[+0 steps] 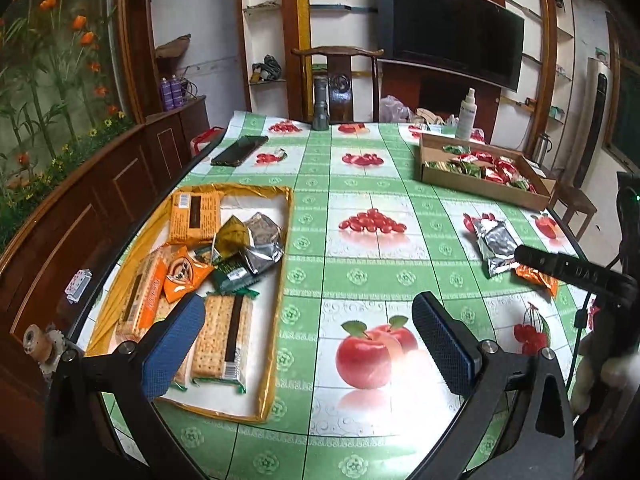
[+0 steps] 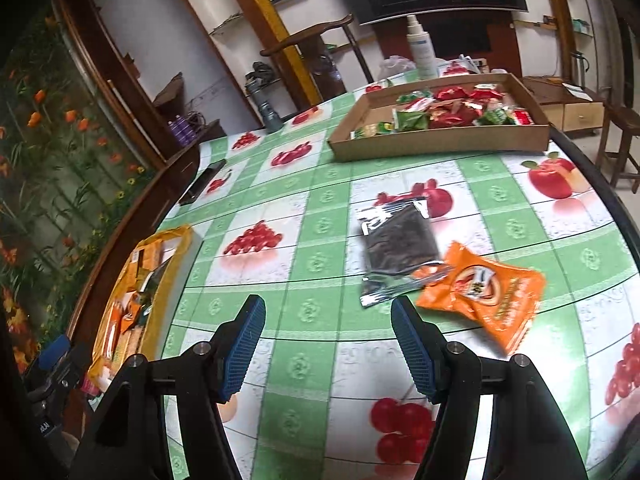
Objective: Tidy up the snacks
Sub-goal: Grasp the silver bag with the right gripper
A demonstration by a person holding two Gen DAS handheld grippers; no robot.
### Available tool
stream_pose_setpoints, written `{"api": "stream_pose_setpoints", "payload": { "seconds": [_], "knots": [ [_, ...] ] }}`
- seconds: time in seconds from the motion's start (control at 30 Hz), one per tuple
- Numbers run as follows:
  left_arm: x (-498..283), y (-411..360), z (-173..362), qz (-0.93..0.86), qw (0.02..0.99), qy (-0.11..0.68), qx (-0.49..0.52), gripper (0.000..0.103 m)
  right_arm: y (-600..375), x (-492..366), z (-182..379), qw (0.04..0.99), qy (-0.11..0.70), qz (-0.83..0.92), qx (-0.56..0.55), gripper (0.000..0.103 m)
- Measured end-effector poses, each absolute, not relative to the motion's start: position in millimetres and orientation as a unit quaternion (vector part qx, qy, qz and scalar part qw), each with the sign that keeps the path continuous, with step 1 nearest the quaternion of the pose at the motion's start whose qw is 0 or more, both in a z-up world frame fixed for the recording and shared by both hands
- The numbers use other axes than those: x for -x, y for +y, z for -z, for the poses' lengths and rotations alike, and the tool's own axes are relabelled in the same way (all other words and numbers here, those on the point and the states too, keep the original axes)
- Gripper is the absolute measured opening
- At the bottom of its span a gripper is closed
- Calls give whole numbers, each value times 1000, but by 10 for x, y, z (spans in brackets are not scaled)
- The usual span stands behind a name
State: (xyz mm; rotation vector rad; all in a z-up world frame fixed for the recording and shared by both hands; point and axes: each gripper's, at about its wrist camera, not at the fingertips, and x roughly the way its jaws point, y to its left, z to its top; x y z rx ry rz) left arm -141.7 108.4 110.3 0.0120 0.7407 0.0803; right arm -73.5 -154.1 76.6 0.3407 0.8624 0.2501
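While both grippers are sitting wide open with nothing in them, it's the right gripper (image 2: 328, 344) that's got the short trip: two loose snacks lie on the fruit-print tablecloth (image 2: 304, 276) just ahead of its fingers and off to the right. The silver-and-black foil packet (image 2: 396, 248) runs lengthwise away from the jaws, near end almost level with the right fingertip, and the orange snack packet (image 2: 486, 294) touches its lower corner, angling further right. So I'd guess a small swing rightward lines things up. The left gripper (image 1: 308, 322) hovers by the yellow tray (image 1: 280, 276) of cracker packs, well apart from those two. Cardboard tray (image 2: 440, 142) with red and green sweets sits at the far side.
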Motion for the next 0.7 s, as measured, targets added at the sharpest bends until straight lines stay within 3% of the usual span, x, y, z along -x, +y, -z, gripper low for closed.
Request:
{"api": "stream_pose_setpoints", "payload": {
  "seconds": [0.37,0.7],
  "knots": [
    [1390,1227,-969,-12,921,388,39,103,-1999,320,-699,885,418,-64,-197,69],
    [1325,1128,-894,13,914,403,40,103,-1988,-350,-379,860,473,-46,-184,70]
  ]
}}
